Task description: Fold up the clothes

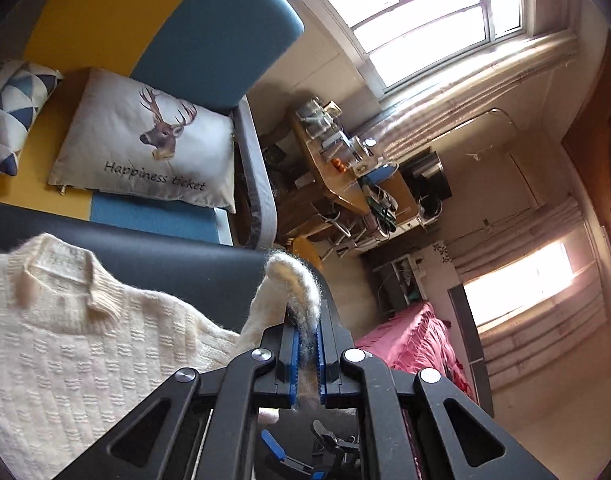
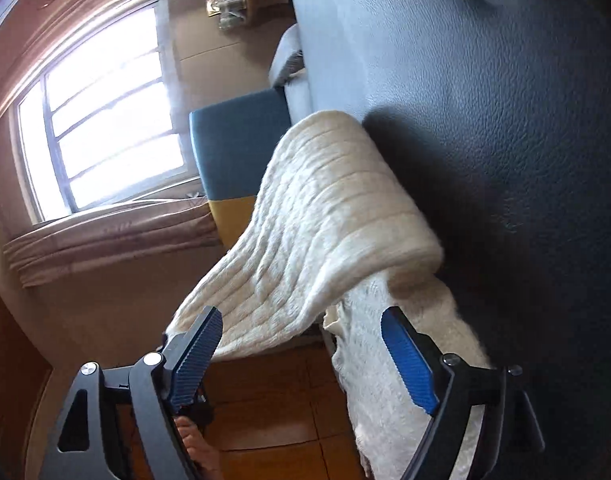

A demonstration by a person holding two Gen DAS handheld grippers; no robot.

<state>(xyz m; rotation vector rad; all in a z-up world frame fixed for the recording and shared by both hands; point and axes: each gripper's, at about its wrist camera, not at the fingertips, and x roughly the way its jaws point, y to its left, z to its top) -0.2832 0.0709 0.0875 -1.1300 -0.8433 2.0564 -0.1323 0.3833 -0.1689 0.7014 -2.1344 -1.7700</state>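
**Sleeve lifted by left tool, right tool free**

Left tool (image 1: 306, 354): clamped nearly flat on a fuzzy fold of the cream sweater (image 1: 65, 344), lower centre of the left wrist view. The pinched bit looks like a sleeve end or side edge; which one cannot be told. The cloth is held raised above the dark surface (image 1: 177, 256), probably so it can be carried across the body for a fold.

Sweater body is seen lying flat on the surface at lower left of that view, collar up.

Right tool (image 2: 301, 356): spread wide, nothing pressed by the pads. In the right wrist view a ribbed part of the sweater is draped in mid-frame, over the surface edge, with the wooden floor (image 2: 273, 412) below. Cloth lies near and behind the right-hand pad, but no grip is seen.

Judgement: fold is early. A second hold is likely needed from the free tool to keep the edge straight. Knit is loose and may sag or slip.
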